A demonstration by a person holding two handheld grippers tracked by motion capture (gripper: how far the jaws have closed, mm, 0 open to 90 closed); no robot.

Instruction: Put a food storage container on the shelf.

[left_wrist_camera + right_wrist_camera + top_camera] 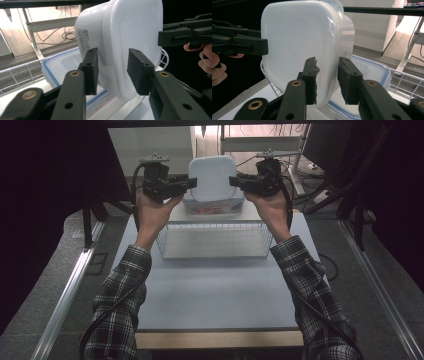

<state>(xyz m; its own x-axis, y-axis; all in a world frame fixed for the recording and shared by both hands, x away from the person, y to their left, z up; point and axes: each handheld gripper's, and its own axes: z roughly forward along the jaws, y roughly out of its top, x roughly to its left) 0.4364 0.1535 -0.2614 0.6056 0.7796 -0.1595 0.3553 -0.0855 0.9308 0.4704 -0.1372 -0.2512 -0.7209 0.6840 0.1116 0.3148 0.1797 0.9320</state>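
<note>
The left tool and the right tool are flanking a white plastic container, one at each of its side edges, and pointing inward toward each other. The container is standing on edge, its broad lidded face turned toward the person, above a clear box with a blue-rimmed lid that is sitting on the worktop just beyond a white wire basket.

In the left gripper view, the container's rim is passing between the left tool's jaws, with daylight showing between the right-hand pad and the plastic; the jaws are standing moderately apart, not pressing.

In the right gripper view, the container's edge is lying between the right tool's jaws too. The left-hand pad is sitting against the lid face, while the other pad is standing slightly clear, so the jaws are narrow yet loose around the rim.
</note>
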